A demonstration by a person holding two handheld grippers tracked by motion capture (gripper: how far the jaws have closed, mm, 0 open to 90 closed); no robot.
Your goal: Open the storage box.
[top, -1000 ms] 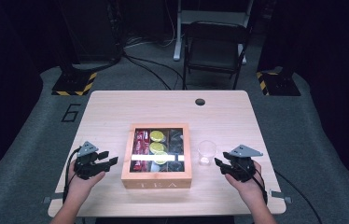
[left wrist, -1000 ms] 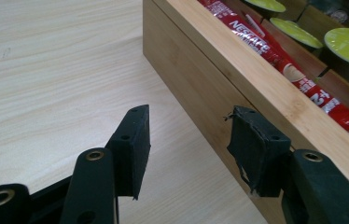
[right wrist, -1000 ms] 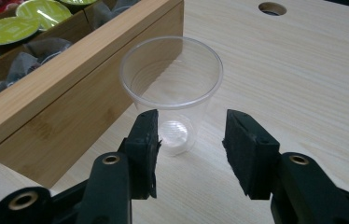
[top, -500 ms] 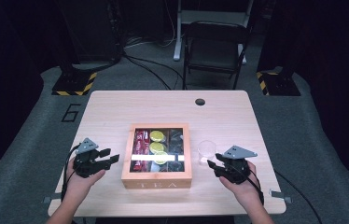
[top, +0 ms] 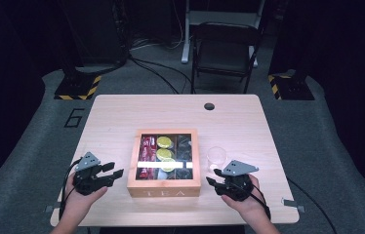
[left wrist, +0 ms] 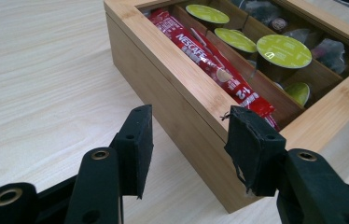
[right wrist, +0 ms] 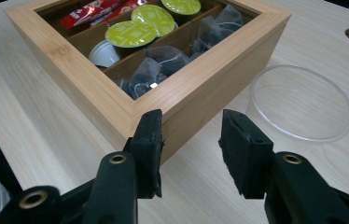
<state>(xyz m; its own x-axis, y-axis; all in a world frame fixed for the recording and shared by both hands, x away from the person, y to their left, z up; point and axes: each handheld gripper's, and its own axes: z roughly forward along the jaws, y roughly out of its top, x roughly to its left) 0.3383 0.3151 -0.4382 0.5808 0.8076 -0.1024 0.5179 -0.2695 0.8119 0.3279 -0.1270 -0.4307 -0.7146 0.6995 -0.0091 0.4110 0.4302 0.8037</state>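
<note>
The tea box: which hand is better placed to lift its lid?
Probably the left. The left gripper has its open jaws astride the tea box corner at the lid's seam. The right gripper aims lower, at the box wall, near the glass.

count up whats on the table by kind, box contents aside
wooden tea box: 1
clear glass: 1
hand-held gripper: 2, the left and the right, each with nothing between its jaws
total: 4
</note>
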